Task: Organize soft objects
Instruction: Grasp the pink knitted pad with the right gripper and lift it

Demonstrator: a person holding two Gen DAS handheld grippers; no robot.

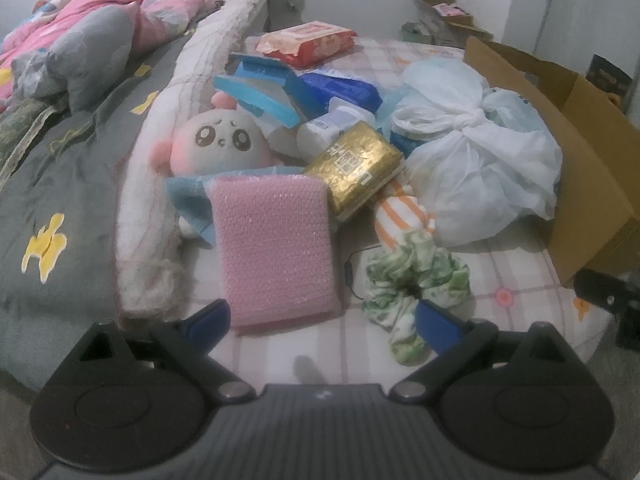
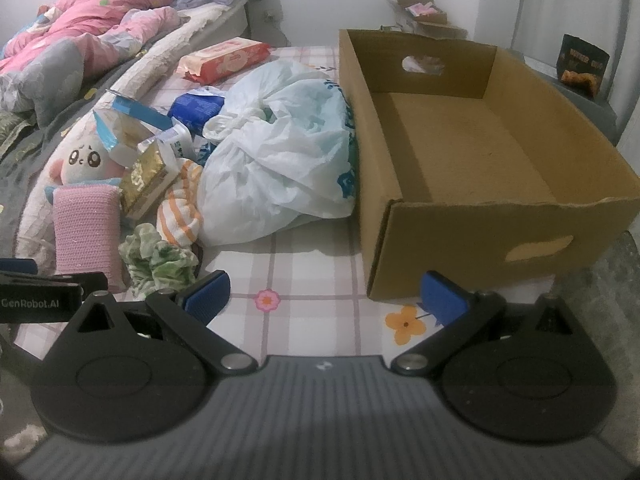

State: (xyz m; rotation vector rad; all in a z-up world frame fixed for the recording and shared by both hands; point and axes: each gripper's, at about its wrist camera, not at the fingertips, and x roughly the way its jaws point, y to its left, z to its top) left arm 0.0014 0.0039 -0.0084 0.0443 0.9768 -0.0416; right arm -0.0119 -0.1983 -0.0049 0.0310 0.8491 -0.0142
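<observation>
Soft things lie heaped on the bed's checked sheet (image 2: 312, 256): a pink knitted pad (image 1: 276, 248) at 12 o'clock of the left gripper (image 1: 322, 318), a green-and-white cloth (image 1: 416, 280) touching its right finger at 1 o'clock, a plush toy (image 1: 218, 142) and a gold packet (image 1: 356, 168) behind. A tied white plastic bag (image 2: 276, 160) presses against the left wall of the cardboard box (image 2: 472, 236), which is bare inside. Open sheet runs between the right gripper (image 2: 324, 294) and the box's near corner at 1 o'clock. Both grippers are spread wide, holding nothing.
</observation>
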